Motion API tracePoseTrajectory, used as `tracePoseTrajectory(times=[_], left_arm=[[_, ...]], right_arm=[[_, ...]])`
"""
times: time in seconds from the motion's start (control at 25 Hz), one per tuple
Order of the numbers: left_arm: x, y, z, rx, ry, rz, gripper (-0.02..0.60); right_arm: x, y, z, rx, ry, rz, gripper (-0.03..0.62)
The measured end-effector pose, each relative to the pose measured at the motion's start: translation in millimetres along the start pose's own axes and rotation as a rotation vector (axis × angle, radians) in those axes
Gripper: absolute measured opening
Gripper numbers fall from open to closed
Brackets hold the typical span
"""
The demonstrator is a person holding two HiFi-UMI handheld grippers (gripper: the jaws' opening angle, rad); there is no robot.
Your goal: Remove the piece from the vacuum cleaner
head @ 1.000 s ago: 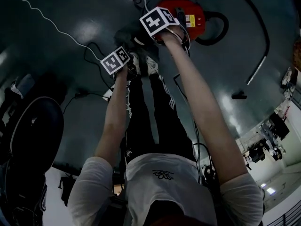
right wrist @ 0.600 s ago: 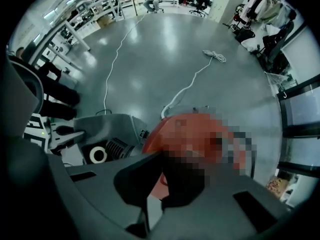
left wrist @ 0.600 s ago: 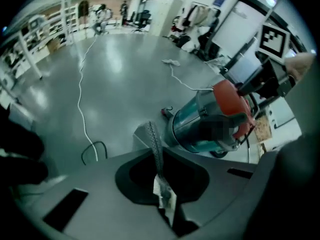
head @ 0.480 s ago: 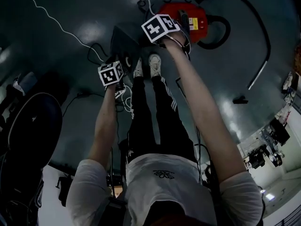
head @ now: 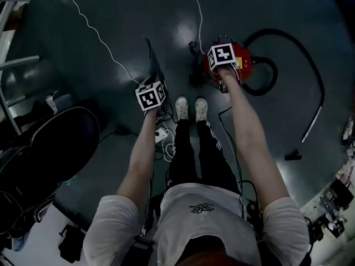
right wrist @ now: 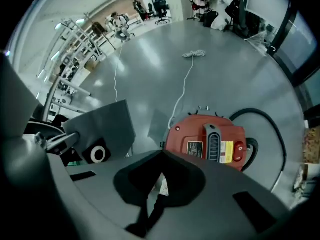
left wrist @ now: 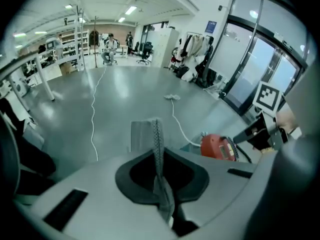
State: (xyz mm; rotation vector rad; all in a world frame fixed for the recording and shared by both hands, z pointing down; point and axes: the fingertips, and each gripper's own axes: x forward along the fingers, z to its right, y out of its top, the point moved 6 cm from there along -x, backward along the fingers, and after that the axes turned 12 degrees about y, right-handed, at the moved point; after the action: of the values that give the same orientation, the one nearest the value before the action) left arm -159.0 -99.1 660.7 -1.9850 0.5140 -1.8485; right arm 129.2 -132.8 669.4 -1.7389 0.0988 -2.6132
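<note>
The red vacuum cleaner (head: 248, 66) sits on the grey floor just ahead of the person's feet, and shows in the right gripper view (right wrist: 207, 141) with its lid side up. My left gripper (head: 151, 96) is shut on a flat grey piece (left wrist: 142, 134) with a round collar hole (right wrist: 98, 154). It holds the piece up, left of the vacuum and clear of it. In the left gripper view the piece stands edge-on between the jaws. My right gripper (head: 223, 57) hovers over the vacuum's left part, shut with nothing in it.
A black hose (head: 310, 76) loops from the vacuum to a metal wand (head: 313, 123), with a floor nozzle (head: 293, 156) lying apart. A white cable (head: 94, 32) runs across the floor. A black chair (head: 55, 143) stands at the left, and a power strip (head: 161, 134) lies by the feet.
The left gripper has drawn away to the left of the vacuum with the grey piece, which now shows edge-on. The right gripper stays over the vacuum. The head view has shifted.
</note>
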Motion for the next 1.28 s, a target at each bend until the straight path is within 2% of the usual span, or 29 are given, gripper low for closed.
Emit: tracePoseTrajectory(times=[0.12,0.24,0.28,0.36,0.44,0.52,0.6,0.76,0.88,1.08,1.28], left_arm=[[-67.9,31.3,-2.1,-0.072,0.024,0.048,0.015],[-119.4,82.7,1.1,-0.166,0.007,0.175,0.015],[-137.2,98.1,5.2,-0.169,-0.006,0.224,0.015],[-183.0,120.4,14.1,-0.128,-0.031,0.315,0.015],[-234.1,140.7,22.3,-0.078,-0.056,0.413,0.015],[-281.6,161.4,31.4,-0.066,-0.090,0.519,0.015],[-323.8,179.6,37.9,-0.083,-0.133,0.617,0.015],[-397.2,202.5,45.9,-0.104,-0.220,0.785,0.015],[-439.6,209.9,51.0,-0.084,-0.258,0.881,0.015],[-478.7,216.5,47.2,-0.061,-0.290,0.974,0.015],[-495.7,218.2,47.1,-0.056,-0.314,1.024,0.015]], right_arm=[[-52.0,-16.6,-29.8,-0.040,0.012,0.171,0.011],[-132.4,9.2,-74.1,-0.065,0.138,0.461,0.011],[-162.4,16.1,-89.7,-0.090,0.170,0.544,0.011],[-217.0,13.2,-124.2,-0.153,0.221,0.674,0.011],[-266.3,0.7,-157.6,-0.211,0.248,0.780,0.011],[-311.3,-11.2,-185.2,-0.268,0.262,0.876,0.011],[-346.2,-21.9,-208.3,-0.335,0.275,0.944,0.011],[-387.6,-42.2,-239.8,-0.452,0.331,0.993,0.011],[-418.7,-60.1,-253.4,-0.541,0.297,1.094,0.011],[-456.5,-80.1,-275.7,-0.629,0.237,1.241,0.011],[-471.6,-83.2,-283.5,-0.657,0.198,1.319,0.011]])
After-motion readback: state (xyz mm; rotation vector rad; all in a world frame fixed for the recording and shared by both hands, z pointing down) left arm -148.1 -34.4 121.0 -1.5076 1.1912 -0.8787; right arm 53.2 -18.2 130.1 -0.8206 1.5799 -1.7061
